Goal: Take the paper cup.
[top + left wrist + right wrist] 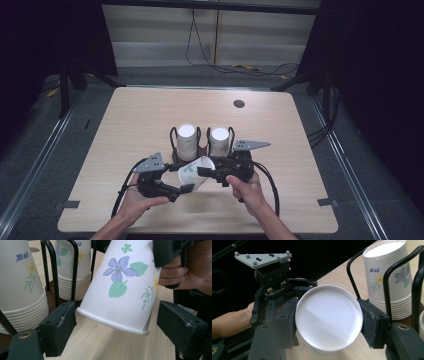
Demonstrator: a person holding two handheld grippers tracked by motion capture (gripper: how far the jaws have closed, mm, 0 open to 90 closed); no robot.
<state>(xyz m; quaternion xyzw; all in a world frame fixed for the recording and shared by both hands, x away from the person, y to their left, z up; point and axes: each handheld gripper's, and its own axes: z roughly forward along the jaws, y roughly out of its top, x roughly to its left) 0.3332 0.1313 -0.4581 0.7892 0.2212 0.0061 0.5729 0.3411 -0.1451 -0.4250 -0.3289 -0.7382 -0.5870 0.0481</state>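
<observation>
From above, the right tool (pixel 214 175) is pinching a white paper cup with flowers (pixel 196 171) over the pale wooden desk (pixel 125 130), far from its edges. Up close, the left tool (pixel 120 322) is sitting spread around the cup's rim. The right tool's view is showing its pads squeezing the cup's flat bottom beside a black wire rack (pixel 392 280).

Flowered paper cup (pixel 194 172), tilted, aloft
</observation>
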